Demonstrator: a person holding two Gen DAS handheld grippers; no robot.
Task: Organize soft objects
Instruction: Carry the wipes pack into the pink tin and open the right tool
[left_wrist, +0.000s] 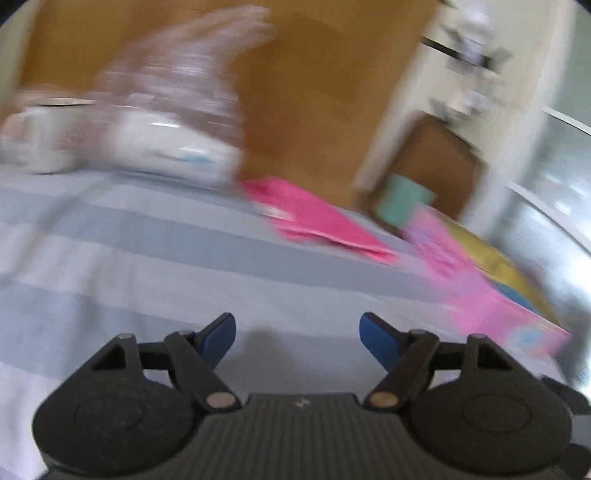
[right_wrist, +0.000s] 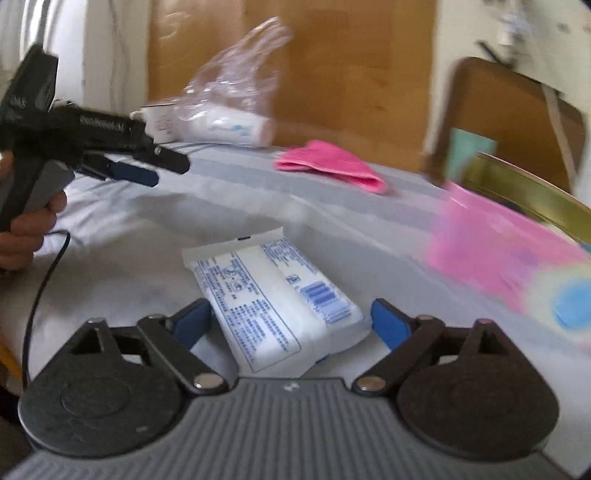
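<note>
Straddling the white tissue pack (right_wrist: 275, 299) on the striped bed sheet (right_wrist: 122, 221), the right claw (right_wrist: 291, 321) stands wide, pads clear of it. The left claw (left_wrist: 297, 339), half open and empty, hovers further left. Beyond lie a pink cloth (right_wrist: 332, 164) and a bagged pack (right_wrist: 229, 127). Judging by this, placement is finished; the next move calls for fetching the pink cloth.

tissue pack (right_wrist: 275, 295) on bed (right_wrist: 147, 221) | cloth (right_wrist: 328, 166) behind | bag (right_wrist: 229, 92) far-left

White blue-printed tissue pack (right_wrist: 275, 295) flat on striped sheet; pink cloth (right_wrist: 328, 164) crumpled well beyond.
</note>
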